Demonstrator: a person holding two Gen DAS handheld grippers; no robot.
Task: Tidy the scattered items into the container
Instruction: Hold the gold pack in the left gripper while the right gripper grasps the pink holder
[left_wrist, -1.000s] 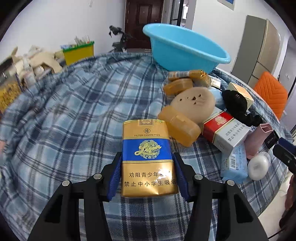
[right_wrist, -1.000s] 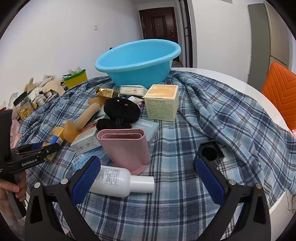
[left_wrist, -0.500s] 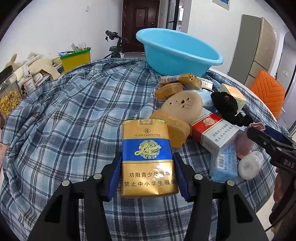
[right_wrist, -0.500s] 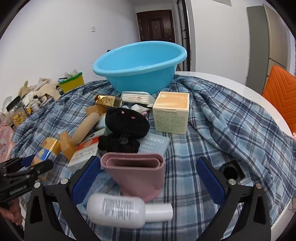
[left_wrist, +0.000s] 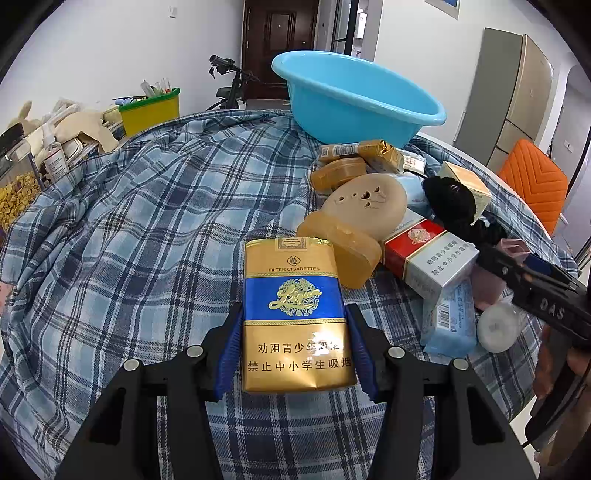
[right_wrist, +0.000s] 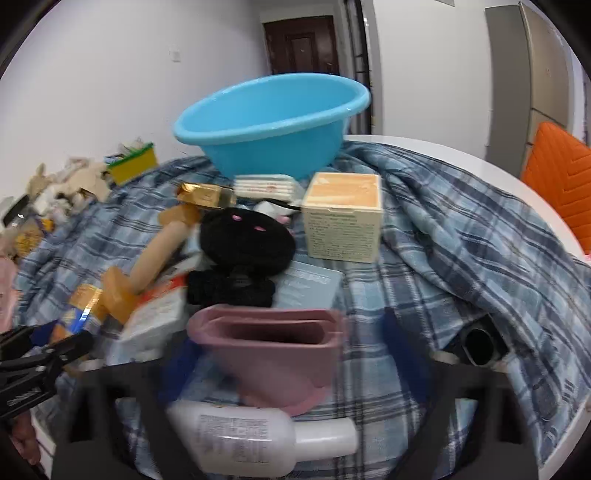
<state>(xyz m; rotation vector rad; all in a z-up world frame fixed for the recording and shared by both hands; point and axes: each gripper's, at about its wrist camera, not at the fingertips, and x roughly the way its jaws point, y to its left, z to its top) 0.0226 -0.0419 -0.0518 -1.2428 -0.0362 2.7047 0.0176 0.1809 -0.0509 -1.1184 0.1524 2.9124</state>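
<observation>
Gripping the gold-and-blue cigarette pack (left_wrist: 295, 314) across its narrow sides, the left gripper (left_wrist: 295, 347) has its blue pads pressed on both long edges near the lower half. A soft pack like this looks light and crushable, so I judge a gentle squeeze low on the body is right; the glossy wrap could slip if tilted hard. It sits over the plaid cloth (left_wrist: 147, 229), well short of the blue basin (left_wrist: 354, 99) at the far side of the surface. Beside it lie a tan case (left_wrist: 343, 254), a red-and-white pack (left_wrist: 428, 258) and a pale blue packet (left_wrist: 450, 317).

In the right wrist view, motion-blurred, the right gripper (right_wrist: 284, 354) has its jaws closing around the pink holder (right_wrist: 273, 350), which stands upright between them; the pads do not yet seem to press it, though blur makes that hard to tell. The holder looks like stiff, hollow plastic, light, with a flared foot; taking it across the flat walls below the rim should hold. A white bottle (right_wrist: 251, 439) lies on its side just in front, smooth and likely to roll. The basin (right_wrist: 273, 122) stands well beyond.
</observation>
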